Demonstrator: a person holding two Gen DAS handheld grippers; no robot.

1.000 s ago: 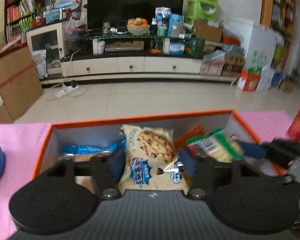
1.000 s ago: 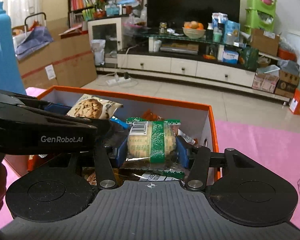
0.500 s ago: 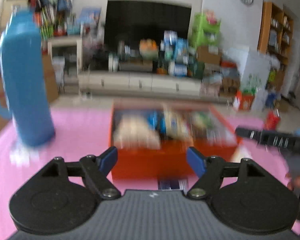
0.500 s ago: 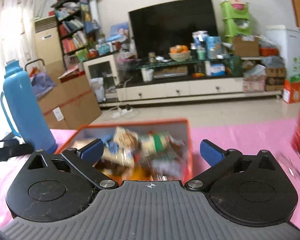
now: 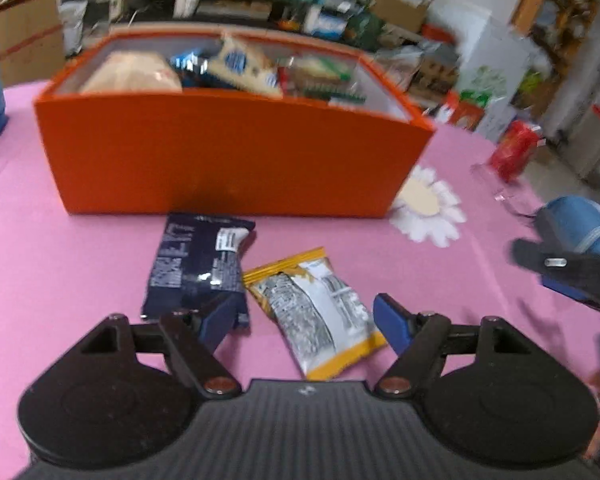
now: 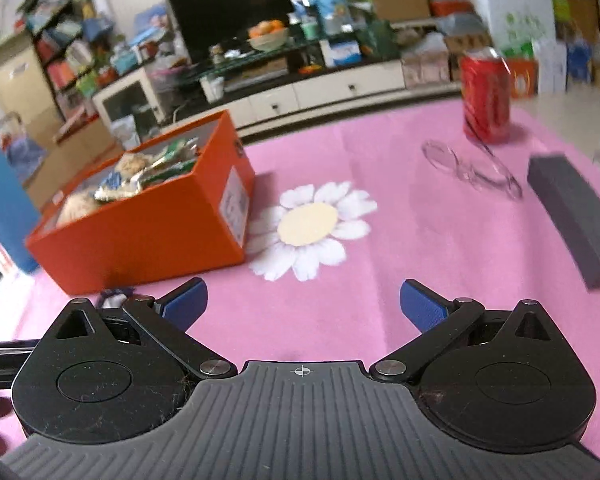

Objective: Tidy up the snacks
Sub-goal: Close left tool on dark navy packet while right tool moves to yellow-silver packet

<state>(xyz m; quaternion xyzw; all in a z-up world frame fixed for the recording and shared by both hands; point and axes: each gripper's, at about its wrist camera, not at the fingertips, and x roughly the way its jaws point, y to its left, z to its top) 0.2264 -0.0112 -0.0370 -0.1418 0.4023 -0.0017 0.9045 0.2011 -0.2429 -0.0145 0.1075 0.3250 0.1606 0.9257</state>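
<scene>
My left gripper hangs low over the pink tablecloth with its blue pads spread wide and nothing between them but air; directly beneath that gap, at about 6 o'clock in the left wrist view, lies a yellow-edged snack packet, flat on the cloth and angled toward 11 o'clock. Just beside it, toward 9 o'clock, lies a dark navy snack packet, also flat, its near corner hidden behind my left pad; whether the two packets touch I cannot tell. At 12 o'clock stands the orange box, open-topped and stuffed with wrapped snacks, blurred here. A white daisy print sits at 2 o'clock by the box's right corner, and a red can stands farther out the same way. My right gripper is likewise spread apart and holding nothing, poised above bare cloth. In its view the orange box sits at 10 o'clock with the daisy print at 12 o'clock just beside the box's near corner. The red can stands upright at 1 o'clock, clear-framed glasses lie near it, and a dark grey block rests at 3 o'clock. A blue flask stands at 9 o'clock behind the box.
</scene>
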